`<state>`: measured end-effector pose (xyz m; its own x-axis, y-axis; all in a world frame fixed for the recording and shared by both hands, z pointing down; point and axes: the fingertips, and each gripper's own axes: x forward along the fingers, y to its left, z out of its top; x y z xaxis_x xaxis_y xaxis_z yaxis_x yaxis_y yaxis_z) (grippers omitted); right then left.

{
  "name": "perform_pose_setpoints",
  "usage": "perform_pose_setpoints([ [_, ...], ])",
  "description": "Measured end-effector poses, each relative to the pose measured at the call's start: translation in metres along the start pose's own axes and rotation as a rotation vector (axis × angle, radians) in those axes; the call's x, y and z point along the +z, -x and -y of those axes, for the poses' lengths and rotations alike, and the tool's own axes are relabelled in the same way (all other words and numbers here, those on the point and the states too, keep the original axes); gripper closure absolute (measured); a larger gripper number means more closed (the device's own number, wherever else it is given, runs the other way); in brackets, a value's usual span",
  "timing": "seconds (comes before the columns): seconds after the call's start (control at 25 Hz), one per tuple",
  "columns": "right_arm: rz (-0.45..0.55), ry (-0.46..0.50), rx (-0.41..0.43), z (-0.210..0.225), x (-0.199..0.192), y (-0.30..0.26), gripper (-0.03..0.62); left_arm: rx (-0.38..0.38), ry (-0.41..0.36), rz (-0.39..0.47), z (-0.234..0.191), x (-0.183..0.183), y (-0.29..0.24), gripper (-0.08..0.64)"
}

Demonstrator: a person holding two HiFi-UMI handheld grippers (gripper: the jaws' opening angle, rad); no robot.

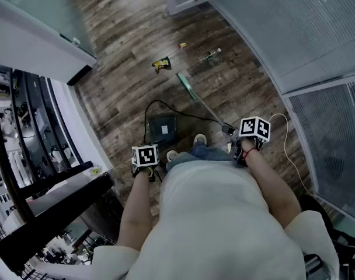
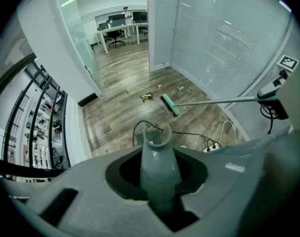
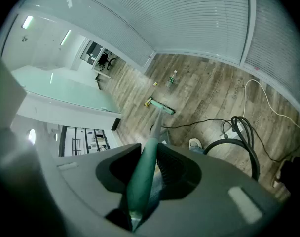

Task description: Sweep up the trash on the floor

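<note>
Wood-plank floor (image 1: 119, 69) runs from a glass partition (image 1: 43, 10) on our left to blind-covered glass walls (image 1: 282, 28) on our right.

Starting at the left, our left gripper (image 1: 146, 157) has its jaws clamped on the grey dustpan handle (image 2: 157, 164). The dustpan (image 1: 163, 128) sits on the floor just ahead of our feet. We cannot make out whether anything lies in it.

Further out, a yellow wrapper (image 1: 161, 64) lies on the planks, just beside the broom head (image 1: 185, 84). The head is low by the floor, but we cannot tell whether its bristles touch. Beyond it are a small scrap (image 1: 182, 45) and, to the right, a little bottle (image 1: 211, 55), both near each other and well apart from the dustpan.

On the right, our right gripper (image 1: 252, 130) is closed around the green broom handle (image 3: 142, 174), which slants down toward the head. A white cable (image 1: 287, 144) trails along the floor by the right wall.

We judge the sweep barely begun. All three pieces lie loose beyond the broom, none gathered. What is left is to reach past them, draw them back together and push them into the pan.
</note>
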<state>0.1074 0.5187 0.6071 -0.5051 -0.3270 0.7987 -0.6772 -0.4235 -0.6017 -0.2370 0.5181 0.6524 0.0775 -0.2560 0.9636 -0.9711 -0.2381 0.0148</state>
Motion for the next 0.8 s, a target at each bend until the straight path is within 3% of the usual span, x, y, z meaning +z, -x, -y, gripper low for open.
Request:
perform_pose_setpoints([
  [0.8, 0.004, 0.015, -0.001, -0.0004, 0.0045, -0.0007, 0.482, -0.005, -0.008, -0.004, -0.0057, -0.0003, -0.0004, 0.468],
])
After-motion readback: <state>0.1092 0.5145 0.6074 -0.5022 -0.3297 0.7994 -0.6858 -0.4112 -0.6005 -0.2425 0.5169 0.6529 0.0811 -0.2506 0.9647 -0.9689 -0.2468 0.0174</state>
